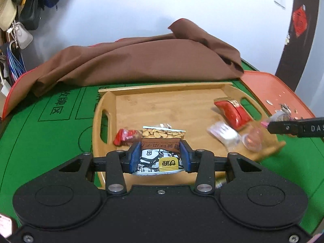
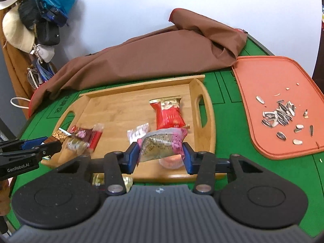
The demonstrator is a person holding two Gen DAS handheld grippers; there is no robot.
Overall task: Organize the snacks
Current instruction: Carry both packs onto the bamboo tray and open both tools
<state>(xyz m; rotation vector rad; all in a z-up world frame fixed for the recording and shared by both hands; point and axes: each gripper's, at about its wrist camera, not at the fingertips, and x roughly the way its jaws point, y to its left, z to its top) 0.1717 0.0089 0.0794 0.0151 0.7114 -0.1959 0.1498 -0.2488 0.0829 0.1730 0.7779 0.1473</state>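
My left gripper (image 1: 160, 154) is shut on a brown and white seed packet (image 1: 162, 139), held above the near edge of the wooden tray (image 1: 162, 105). The right gripper (image 2: 161, 151) is shut on a clear, pink-edged snack packet (image 2: 160, 143) over the tray's (image 2: 121, 109) near right part. On the tray lie a red packet (image 2: 170, 113), a small white wrapped snack (image 2: 138, 132), red-wrapped candies (image 2: 87, 135) and a clear jelly cup (image 2: 170, 162) under the right gripper. The left gripper (image 2: 32, 143) shows at the left edge of the right wrist view.
A crumpled brown cloth (image 1: 141, 60) lies behind the tray on the green felt table (image 1: 40, 141). An orange mat (image 2: 273, 77) strewn with sunflower seed shells (image 2: 279, 113) sits to the right. Bags and hats (image 2: 40, 20) hang at the far left.
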